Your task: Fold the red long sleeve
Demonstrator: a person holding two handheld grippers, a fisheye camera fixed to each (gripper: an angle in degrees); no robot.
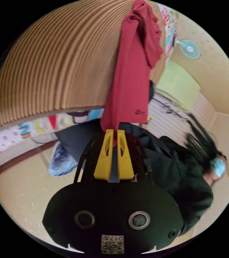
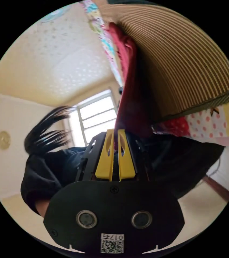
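The red long sleeve (image 1: 131,80) is pinched at one edge by the closed left tongs (image 1: 113,133) and at another by the closed right tongs (image 2: 116,133), trailing beyond both toward the striped mat (image 1: 57,61); it is best spread taut before being lowered flat

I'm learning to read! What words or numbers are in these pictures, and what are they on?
"017左", seen mirrored, on a white sticker on the left gripper; its square code is a pattern, not words.
The same "017左", mirrored, on a sticker on the right gripper.
A small dark logo on the red shirt: too small to read.
The patterned quilt shows pictures only, no readable words.
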